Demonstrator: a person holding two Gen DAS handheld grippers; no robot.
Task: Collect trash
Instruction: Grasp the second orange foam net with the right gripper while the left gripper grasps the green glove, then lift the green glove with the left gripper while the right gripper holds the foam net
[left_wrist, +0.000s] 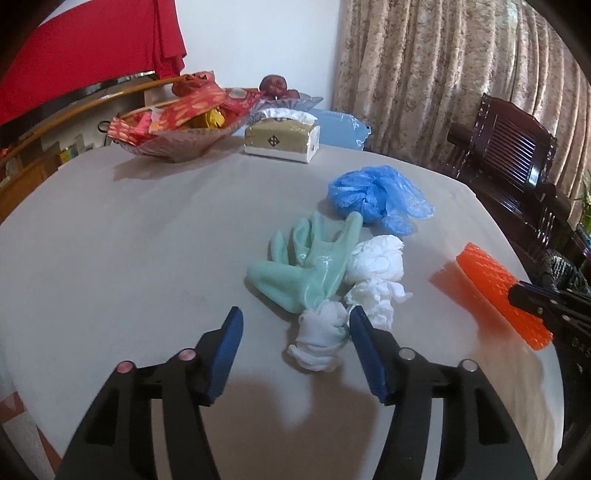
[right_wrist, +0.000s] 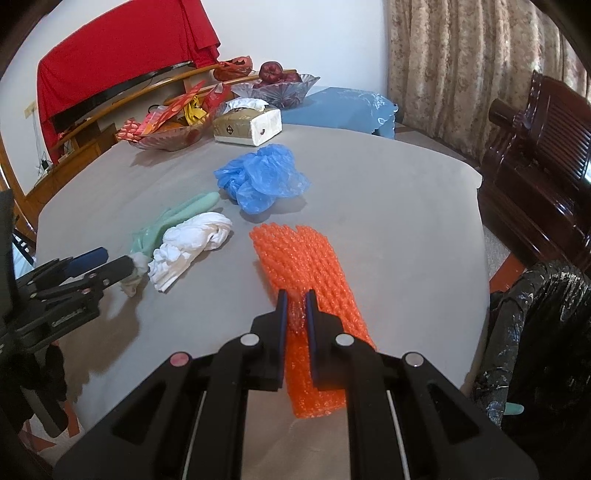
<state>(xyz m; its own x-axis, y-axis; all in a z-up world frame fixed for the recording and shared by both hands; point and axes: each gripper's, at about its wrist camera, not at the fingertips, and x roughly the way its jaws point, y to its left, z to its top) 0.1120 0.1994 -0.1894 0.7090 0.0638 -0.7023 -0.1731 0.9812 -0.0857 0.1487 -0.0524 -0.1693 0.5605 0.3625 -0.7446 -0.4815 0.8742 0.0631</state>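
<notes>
On the grey table (left_wrist: 110, 240) lie a green rubber glove (left_wrist: 306, 262), crumpled white tissues (left_wrist: 376, 273), a crumpled blue plastic bag (left_wrist: 376, 195) and an orange foam net (left_wrist: 495, 295). My left gripper (left_wrist: 295, 325) is open, its fingers either side of the glove's white cuff end (left_wrist: 321, 339); it also shows in the right wrist view (right_wrist: 110, 262). My right gripper (right_wrist: 296, 299) is shut on the orange foam net (right_wrist: 306, 266), which rests on the table. The glove (right_wrist: 173, 218), tissues (right_wrist: 192, 243) and blue bag (right_wrist: 262, 181) lie to its left.
A basket of red packets (left_wrist: 177, 125), a tissue box (left_wrist: 282, 138) and a glass fruit bowl (right_wrist: 277, 85) stand at the table's far side. A black trash bag (right_wrist: 546, 332) hangs at the right table edge. A dark wooden chair (right_wrist: 535, 147) stands beyond.
</notes>
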